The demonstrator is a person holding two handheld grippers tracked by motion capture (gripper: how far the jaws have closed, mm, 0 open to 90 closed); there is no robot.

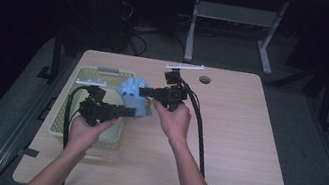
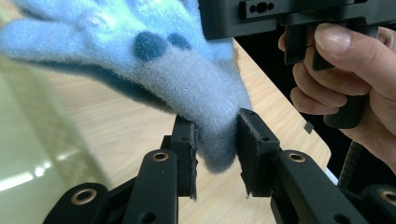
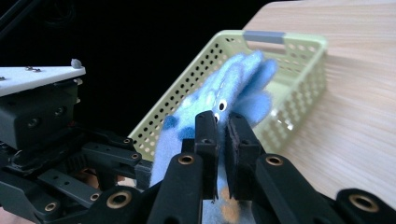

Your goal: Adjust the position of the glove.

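Left gripper (image 1: 134,113) clamped on the cuff end of the fuzzy blue glove (image 1: 133,93), pads squeezing the grey-blue pile from both sides. Right gripper (image 1: 144,90) pinched tight on the same glove, nearer its finger end. Held off the worktop (image 1: 244,146) between the two, at about ten o'clock from the worktop's centre, just at the three o'clock rim of the green basket (image 1: 85,73).
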